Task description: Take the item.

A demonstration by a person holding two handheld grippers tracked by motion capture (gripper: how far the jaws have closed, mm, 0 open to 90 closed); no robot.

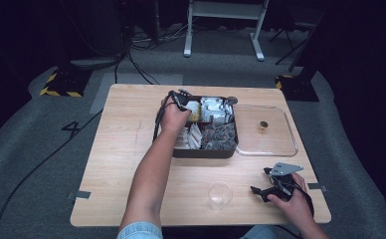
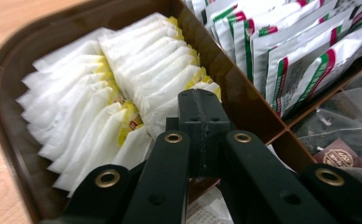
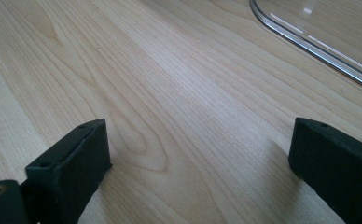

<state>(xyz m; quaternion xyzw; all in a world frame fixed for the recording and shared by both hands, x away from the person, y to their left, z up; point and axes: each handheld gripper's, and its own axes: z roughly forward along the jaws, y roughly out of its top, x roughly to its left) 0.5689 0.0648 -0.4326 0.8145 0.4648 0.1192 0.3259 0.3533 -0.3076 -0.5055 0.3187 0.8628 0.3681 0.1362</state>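
A dark brown divided tray (image 1: 206, 153) sits at the middle of the wooden table (image 1: 126, 149). My left gripper (image 1: 182, 103) reaches into its far left compartment. In the left gripper view its jaws (image 2: 200, 100) are pressed together on the top edge of one white-and-yellow sachet (image 2: 170, 109), which stands in a row of such sachets (image 2: 100, 102). My right gripper (image 1: 259, 180) rests near the table's front right edge. It stands open (image 3: 200, 158) over bare wood with nothing between its fingers.
White packets with green and red print (image 2: 300, 51) fill the neighbouring compartment, and clear pouches of dark tea (image 2: 347, 126) lie beside them. A clear lid (image 1: 280, 144) with a small brown object (image 1: 263, 126) on it lies right of the tray. A clear cup (image 1: 220, 194) stands near the front edge.
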